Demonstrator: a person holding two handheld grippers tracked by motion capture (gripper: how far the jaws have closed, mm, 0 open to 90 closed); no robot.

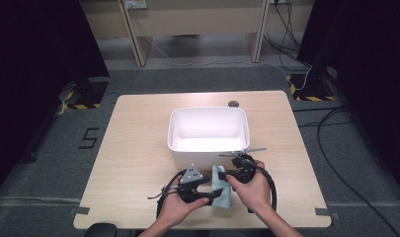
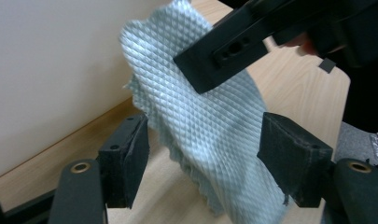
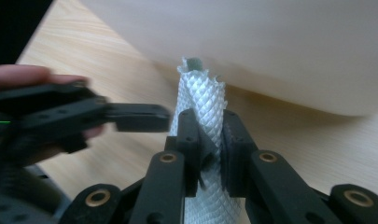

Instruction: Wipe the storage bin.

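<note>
At the counter's (image 1: 138, 148) six o'clock edge, the right tongs (image 3: 210, 140) pinch a pale blue cloth (image 1: 221, 190), held upright; the left tongs (image 2: 203, 154) gape wide around its hanging part, not gripping. It looks light, limp, textured: best taken at an edge. At twelve o'clock, the white bin (image 1: 207, 129) looks empty.

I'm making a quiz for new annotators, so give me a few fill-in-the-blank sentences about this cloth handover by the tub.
The right gripper is ____ on the light blue cloth.
The left gripper has its jaws ____, one on each side of the cloth.
The white tub stands on the ____ table.
Missing words: shut; open; wooden
</note>
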